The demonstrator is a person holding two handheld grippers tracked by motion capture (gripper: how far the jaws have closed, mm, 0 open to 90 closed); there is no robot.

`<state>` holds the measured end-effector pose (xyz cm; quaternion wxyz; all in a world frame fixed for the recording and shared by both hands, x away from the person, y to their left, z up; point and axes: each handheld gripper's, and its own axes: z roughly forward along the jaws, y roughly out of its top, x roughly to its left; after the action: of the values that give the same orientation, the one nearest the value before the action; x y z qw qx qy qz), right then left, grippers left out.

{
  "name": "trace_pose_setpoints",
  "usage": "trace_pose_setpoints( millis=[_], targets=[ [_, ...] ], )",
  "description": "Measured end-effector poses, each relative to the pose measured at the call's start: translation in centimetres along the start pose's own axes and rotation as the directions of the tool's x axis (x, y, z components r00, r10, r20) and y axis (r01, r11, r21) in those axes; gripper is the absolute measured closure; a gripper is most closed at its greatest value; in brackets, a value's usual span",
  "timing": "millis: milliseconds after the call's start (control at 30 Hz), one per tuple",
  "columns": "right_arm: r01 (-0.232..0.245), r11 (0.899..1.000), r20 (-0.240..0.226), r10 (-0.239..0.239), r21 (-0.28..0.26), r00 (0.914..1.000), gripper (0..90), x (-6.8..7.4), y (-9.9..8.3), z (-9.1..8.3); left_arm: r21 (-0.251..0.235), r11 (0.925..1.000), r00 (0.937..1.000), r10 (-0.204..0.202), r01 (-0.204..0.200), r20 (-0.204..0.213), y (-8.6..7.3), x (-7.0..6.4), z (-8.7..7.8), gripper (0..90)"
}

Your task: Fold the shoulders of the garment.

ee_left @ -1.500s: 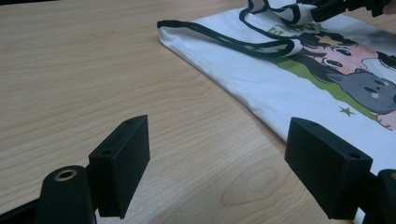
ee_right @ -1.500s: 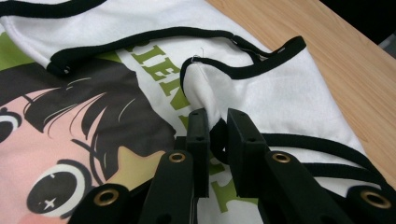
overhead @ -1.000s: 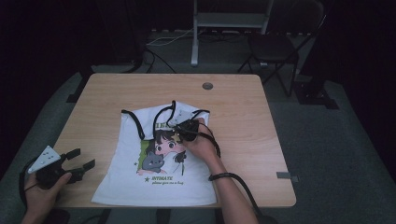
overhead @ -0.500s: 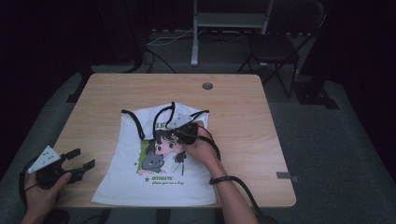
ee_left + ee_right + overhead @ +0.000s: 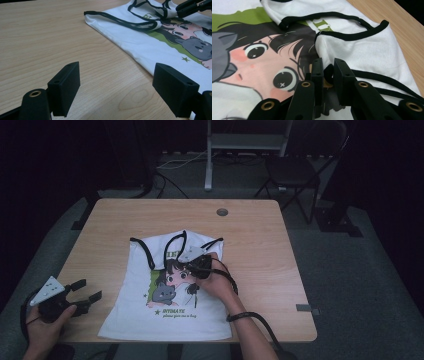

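A white tank top (image 5: 170,305) with black trim and a cartoon girl print lies flat on the wooden table (image 5: 260,235). My right gripper (image 5: 192,261) rests on its upper chest area. In the right gripper view the jaws (image 5: 328,63) are nearly together, pinching a black-edged strap fold of the top (image 5: 362,52). My left gripper (image 5: 87,290) hovers open over bare wood, left of the shirt near the table's front edge. In the left gripper view nothing lies between its jaws (image 5: 116,75), and the shirt (image 5: 140,42) lies ahead to the right with the right gripper (image 5: 192,6) beyond.
A round cable hole (image 5: 222,212) sits in the far middle of the tabletop. Behind the table stand a metal stand (image 5: 245,142) and a chair (image 5: 295,170), with cables on the dark floor. Bare wood surrounds the shirt on all sides.
My right gripper has shifted slightly left and toward the person while holding the strap. The left gripper has stayed where it was.
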<state>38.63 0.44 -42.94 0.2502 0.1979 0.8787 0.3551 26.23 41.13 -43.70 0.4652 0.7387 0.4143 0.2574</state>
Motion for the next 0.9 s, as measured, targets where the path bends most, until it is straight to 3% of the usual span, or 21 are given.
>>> trace_pose_setpoints(
  millis=[167,400,567,900],
  targets=[
    [0.015,1.000,-0.004,-0.015,0.002,0.9999,78.7,0.1,-0.1,-0.3,0.003,1.0000,1.0000,0.002,-0.002,0.001,0.0,0.0,0.0,21.6],
    [0.021,1.000,0.045,-0.020,-0.015,0.9988,65.3,-0.5,0.2,0.4,0.001,1.0000,1.0000,0.003,-0.003,0.002,0.0,0.0,0.0,21.6],
    [0.029,1.000,0.012,-0.029,-0.004,0.9995,62.3,-0.4,0.5,1.1,-0.001,1.0000,1.0000,0.001,-0.001,0.005,0.0,0.0,0.0,21.6],
    [0.011,1.000,-0.032,-0.010,0.015,0.9994,80.1,-0.3,0.3,1.6,-0.002,1.0000,1.0000,0.001,-0.001,0.006,0.0,0.0,0.0,21.6]
  ],
)
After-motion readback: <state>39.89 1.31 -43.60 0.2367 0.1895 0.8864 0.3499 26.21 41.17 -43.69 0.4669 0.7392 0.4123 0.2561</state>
